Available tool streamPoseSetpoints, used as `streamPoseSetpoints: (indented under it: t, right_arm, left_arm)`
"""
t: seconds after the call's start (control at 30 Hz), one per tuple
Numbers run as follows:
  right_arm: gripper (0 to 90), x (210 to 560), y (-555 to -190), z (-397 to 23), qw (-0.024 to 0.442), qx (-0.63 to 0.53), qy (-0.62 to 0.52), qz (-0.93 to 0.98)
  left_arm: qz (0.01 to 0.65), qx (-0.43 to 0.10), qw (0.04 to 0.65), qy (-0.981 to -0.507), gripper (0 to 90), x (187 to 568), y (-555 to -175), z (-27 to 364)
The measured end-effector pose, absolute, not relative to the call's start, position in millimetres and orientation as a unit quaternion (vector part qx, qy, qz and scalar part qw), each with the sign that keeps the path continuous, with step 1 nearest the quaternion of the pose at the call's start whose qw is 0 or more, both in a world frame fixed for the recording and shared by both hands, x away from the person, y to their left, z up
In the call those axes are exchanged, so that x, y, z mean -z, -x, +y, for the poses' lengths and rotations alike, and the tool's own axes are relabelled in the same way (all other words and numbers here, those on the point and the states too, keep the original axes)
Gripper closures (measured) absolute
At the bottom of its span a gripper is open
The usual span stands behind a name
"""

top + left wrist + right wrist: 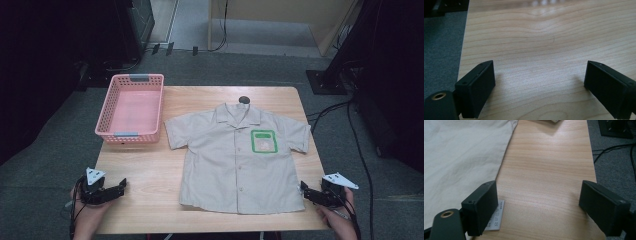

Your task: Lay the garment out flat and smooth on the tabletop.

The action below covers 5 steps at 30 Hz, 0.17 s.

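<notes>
The beige shirt (240, 160) lies flat at the table's (145, 180) middle — soft, light, easily wrinkled. Both jaws wide: left hand-held gripper (120, 187) well apart, right hand-held gripper (303, 189) beside the near-right hem — I would pinch there.

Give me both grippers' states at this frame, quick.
Left gripper: open, empty, over bare table.
Right gripper: open, empty, beside the beige shirt's hem, by its care label.

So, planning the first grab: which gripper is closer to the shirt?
The right gripper: its jaws stand open right beside the shirt hem; the left gripper sits over bare table.
</notes>
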State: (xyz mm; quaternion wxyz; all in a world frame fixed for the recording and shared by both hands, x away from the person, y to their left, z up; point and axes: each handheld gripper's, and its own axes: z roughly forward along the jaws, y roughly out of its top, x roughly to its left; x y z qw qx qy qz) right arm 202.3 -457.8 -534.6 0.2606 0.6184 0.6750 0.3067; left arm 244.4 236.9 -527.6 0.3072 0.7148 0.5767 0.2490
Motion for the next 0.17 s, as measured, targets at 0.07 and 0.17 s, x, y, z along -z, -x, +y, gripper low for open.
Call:
streamPoseSetpoints:
  t: [0.07,0.17]
  right_arm:
    - [15.5,534.6,-202.2,-458.0,0.259,-0.308,-0.619,0.674]
    - [15.5,534.5,-201.7,-459.0,0.257,-0.312,-0.619,0.673]
  left_arm:
    - [0.577,-0.249,0.307,-0.715,10.1,527.6,-244.4,236.8]
    - [0.577,-0.250,0.307,-0.715,10.2,527.6,-244.4,237.1]
